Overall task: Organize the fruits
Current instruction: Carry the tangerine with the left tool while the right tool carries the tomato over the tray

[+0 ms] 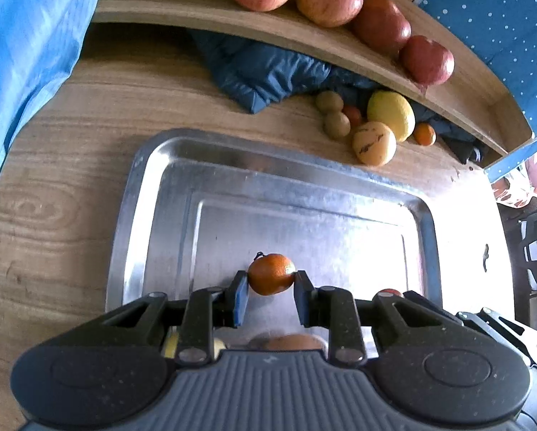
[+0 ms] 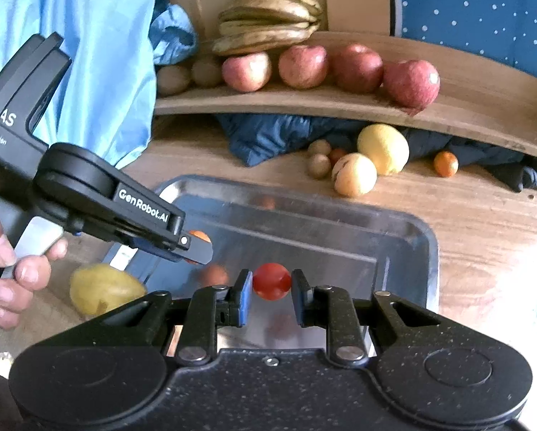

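My left gripper [image 1: 271, 282] is shut on a small orange tangerine [image 1: 271, 273] and holds it above the steel tray [image 1: 153, 194]. My right gripper [image 2: 271, 287] is shut on a small red tomato [image 2: 271, 280] above the same tray [image 2: 412, 237]. The left gripper [image 2: 196, 248] also shows in the right wrist view, to the left of the tomato, with the tangerine [image 2: 199, 235] partly hidden behind its finger. Loose fruit lies beyond the tray: a lemon [image 2: 383, 149], a pale striped melon-like fruit [image 2: 354, 174], two kiwis [image 2: 318, 156] and an orange [image 2: 445, 163].
A wooden shelf [image 2: 466, 107] at the back carries red apples [image 2: 302, 66], bananas [image 2: 268, 18] and kiwis [image 2: 171, 79]. A dark blue cloth [image 2: 268, 136] lies under it. A yellow pear-like fruit [image 2: 103, 292] sits left of the tray. A light blue sheet [image 2: 89, 54] hangs at left.
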Demonstrator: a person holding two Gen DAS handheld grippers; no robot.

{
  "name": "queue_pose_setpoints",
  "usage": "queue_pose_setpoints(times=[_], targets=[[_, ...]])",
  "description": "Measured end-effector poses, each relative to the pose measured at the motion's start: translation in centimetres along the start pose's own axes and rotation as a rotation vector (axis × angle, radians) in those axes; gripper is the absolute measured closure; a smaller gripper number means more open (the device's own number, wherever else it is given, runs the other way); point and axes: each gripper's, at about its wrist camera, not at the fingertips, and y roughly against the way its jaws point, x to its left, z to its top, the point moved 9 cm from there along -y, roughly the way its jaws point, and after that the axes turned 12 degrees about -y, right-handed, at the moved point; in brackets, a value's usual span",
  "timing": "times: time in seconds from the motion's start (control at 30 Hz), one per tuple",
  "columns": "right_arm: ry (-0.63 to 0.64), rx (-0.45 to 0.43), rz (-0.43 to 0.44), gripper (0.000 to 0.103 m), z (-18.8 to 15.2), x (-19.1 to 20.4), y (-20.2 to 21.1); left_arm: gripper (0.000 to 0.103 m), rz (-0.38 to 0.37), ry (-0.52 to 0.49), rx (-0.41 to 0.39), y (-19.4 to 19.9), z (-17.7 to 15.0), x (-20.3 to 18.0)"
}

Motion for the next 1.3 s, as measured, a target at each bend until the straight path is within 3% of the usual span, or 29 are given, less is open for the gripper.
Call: queue_pose_setpoints(times=[0.57,1.3], targets=[[0.026,0.077,0.031,0.078,-3.2,0.3,0.6,0.073,0.031,-0.029,-0.003,0.1,-1.3,-0.6],[0.048,0.154,0.069,0.078,-4.7,1.1,0.0,0.073,0.087,-0.076,-0.006,-0.1,-1.1,-0.4]])
